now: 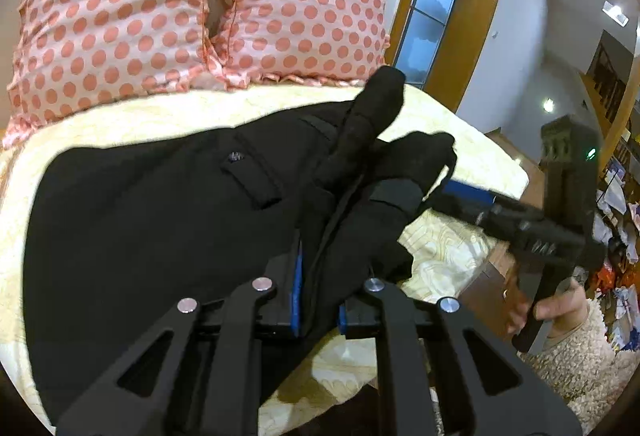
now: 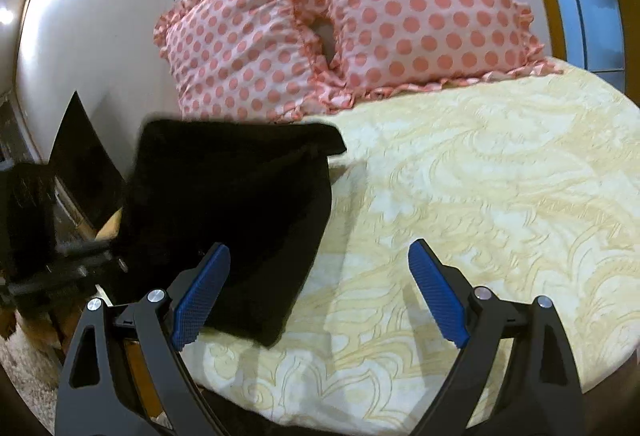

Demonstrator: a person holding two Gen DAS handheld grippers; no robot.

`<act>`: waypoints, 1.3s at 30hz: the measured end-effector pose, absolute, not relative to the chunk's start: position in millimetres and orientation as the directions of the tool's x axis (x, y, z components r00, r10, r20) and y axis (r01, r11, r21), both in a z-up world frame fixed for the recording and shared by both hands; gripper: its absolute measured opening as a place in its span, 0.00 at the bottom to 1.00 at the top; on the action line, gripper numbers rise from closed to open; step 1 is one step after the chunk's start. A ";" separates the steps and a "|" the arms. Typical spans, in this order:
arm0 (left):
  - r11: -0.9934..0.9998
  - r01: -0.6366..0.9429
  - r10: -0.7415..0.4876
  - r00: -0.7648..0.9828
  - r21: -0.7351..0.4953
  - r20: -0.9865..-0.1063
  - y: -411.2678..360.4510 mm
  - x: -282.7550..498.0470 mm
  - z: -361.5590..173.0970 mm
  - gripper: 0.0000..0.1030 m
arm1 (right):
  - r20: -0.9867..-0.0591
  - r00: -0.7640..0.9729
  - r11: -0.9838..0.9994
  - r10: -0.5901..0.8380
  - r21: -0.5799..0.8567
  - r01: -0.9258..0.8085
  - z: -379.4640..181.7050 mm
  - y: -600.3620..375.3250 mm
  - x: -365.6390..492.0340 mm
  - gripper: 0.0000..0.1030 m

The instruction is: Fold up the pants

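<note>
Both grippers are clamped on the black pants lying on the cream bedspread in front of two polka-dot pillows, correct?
Not quite: only the left gripper is clamped on the black pants. The right wrist view shows the right gripper open, holding nothing.

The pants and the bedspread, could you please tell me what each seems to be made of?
Pants: matte black woven cloth, probably a soft twill; it drapes in limp folds and shows a stitched pocket flap. Bedspread: pale yellow textile with a raised swirl pattern, likely jacquard or embossed.
</note>
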State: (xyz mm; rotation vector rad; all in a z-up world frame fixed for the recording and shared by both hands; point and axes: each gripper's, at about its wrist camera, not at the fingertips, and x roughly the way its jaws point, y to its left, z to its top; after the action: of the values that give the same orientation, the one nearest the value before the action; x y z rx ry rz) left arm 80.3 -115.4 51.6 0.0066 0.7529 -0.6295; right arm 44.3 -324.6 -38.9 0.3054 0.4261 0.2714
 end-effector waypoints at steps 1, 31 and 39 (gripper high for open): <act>0.818 0.526 -0.534 0.545 -0.232 -0.646 -116.2 84.1 47.8 0.12 | -0.349 0.882 0.919 0.315 0.346 -0.192 -36.2 -326.1 43.1 0.90; 0.961 0.240 -0.270 0.711 -0.136 -0.650 -24.0 80.8 12.0 0.94 | -0.530 0.759 0.924 0.379 0.173 -0.340 -44.3 -204.0 87.1 0.83; 0.959 0.260 -0.276 0.775 -0.110 -0.569 -16.7 59.6 25.5 0.98 | -0.451 0.816 0.909 0.363 0.363 -0.204 3.4 -268.1 102.3 0.90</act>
State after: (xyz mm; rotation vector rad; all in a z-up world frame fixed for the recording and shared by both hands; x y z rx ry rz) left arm 59.6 -16.7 25.5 -0.0258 0.6197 -0.2902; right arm 102.3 -268.1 3.4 0.3076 0.5380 0.3069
